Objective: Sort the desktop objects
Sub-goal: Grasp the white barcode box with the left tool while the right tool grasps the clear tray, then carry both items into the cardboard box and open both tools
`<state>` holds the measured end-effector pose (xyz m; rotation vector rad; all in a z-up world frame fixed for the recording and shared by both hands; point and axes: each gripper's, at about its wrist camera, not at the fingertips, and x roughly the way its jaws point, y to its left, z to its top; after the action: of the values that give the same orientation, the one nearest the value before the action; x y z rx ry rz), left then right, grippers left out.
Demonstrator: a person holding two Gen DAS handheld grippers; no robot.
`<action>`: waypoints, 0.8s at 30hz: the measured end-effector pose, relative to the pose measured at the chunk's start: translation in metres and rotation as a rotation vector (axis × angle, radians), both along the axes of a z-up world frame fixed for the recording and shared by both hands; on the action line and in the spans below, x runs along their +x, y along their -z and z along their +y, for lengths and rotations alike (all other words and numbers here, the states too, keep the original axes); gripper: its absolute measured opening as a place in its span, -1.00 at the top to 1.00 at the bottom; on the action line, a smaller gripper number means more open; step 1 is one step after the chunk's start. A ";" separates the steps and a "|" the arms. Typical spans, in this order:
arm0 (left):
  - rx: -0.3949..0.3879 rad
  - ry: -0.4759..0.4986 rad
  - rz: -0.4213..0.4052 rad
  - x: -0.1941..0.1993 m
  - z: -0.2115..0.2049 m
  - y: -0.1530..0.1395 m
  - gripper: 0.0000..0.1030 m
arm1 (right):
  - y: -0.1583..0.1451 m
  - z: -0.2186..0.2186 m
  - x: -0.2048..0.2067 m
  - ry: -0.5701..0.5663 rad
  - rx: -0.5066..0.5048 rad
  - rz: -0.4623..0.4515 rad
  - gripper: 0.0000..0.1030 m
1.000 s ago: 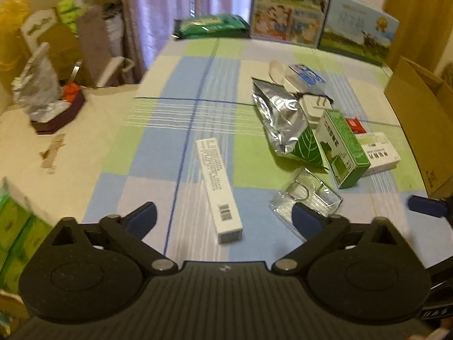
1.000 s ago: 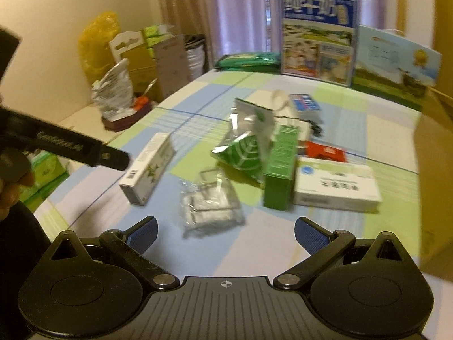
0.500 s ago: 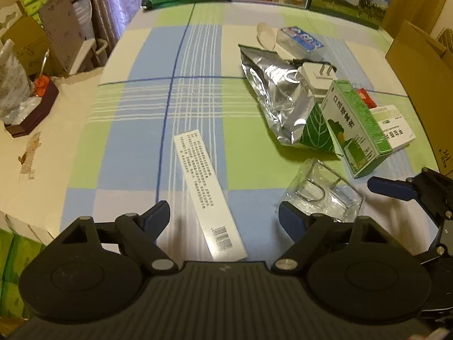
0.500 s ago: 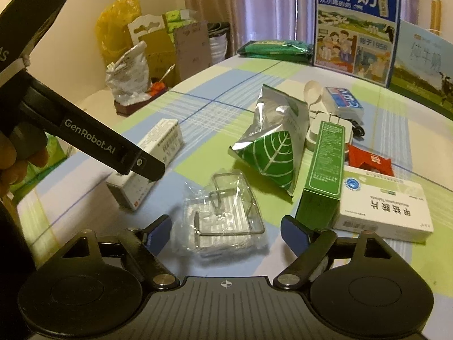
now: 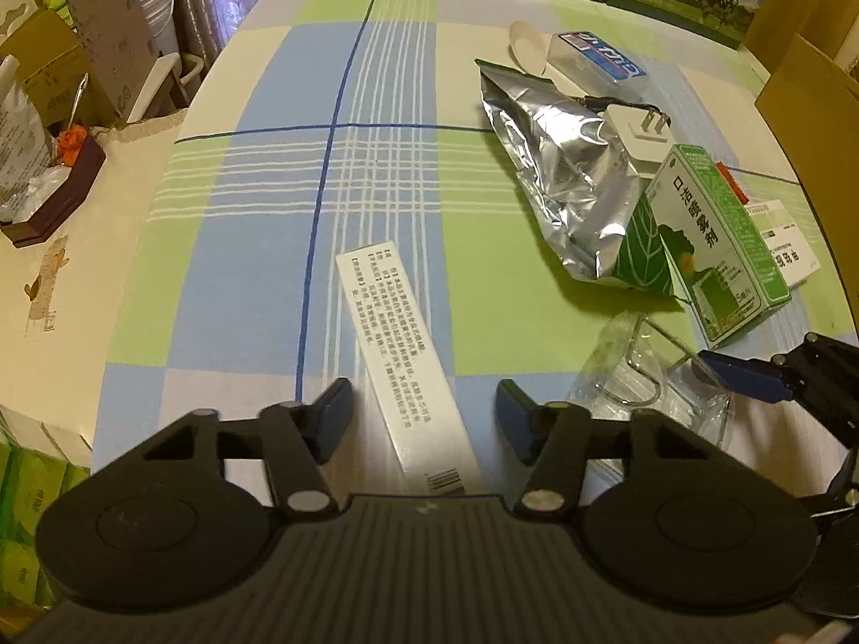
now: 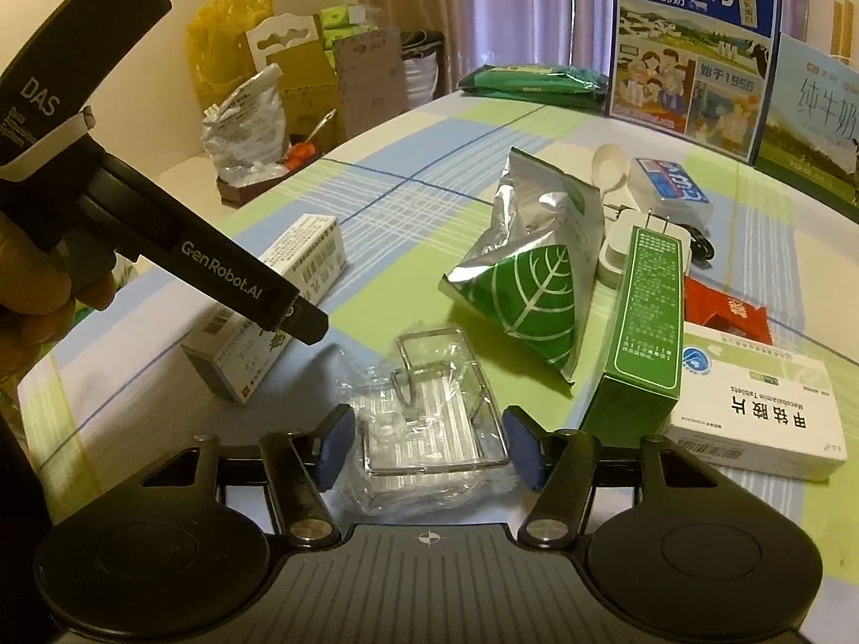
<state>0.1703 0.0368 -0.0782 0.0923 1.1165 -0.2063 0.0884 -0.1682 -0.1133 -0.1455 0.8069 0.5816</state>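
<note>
A long white box (image 5: 408,370) lies on the checked tablecloth, its near end between the fingers of my open left gripper (image 5: 424,424). The same box (image 6: 274,311) shows at the left of the right wrist view. A clear plastic-wrapped wire rack (image 6: 435,424) sits between the fingers of my open right gripper (image 6: 427,453), which do not seem to press it. That rack (image 5: 649,381) appears right of the left gripper. A silver and green foil pouch (image 5: 580,193), a green carton (image 5: 719,241) and a white tablet box (image 6: 751,418) lie beyond.
Farther back are a white plug adapter (image 5: 639,134), a spoon (image 5: 529,51), a blue-labelled pack (image 5: 601,59) and a red sachet (image 6: 725,314). Milk cartons (image 6: 692,37) stand at the far edge. A cardboard box (image 5: 805,91) is at the right. A hand (image 6: 32,295) holds the left gripper.
Both grippers have moved forward and down. The white box now lies between the left fingers and the wrapped rack between the right fingers.
</note>
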 end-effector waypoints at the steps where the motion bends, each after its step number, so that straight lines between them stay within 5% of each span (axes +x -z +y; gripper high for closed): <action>1: 0.002 0.003 0.000 0.000 -0.001 0.000 0.26 | 0.000 0.000 0.000 -0.003 -0.002 0.000 -0.07; 4: 0.006 0.017 -0.009 -0.002 -0.003 -0.001 0.58 | -0.001 0.000 -0.004 -0.007 -0.013 -0.001 -0.06; 24: -0.092 0.132 -0.126 -0.052 -0.049 -0.063 0.59 | -0.065 -0.056 -0.062 0.183 0.008 -0.120 -0.05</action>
<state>0.1182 -0.0122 -0.0148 0.0957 0.9747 -0.3653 0.0266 -0.2244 -0.0485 -0.0972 0.6926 0.3993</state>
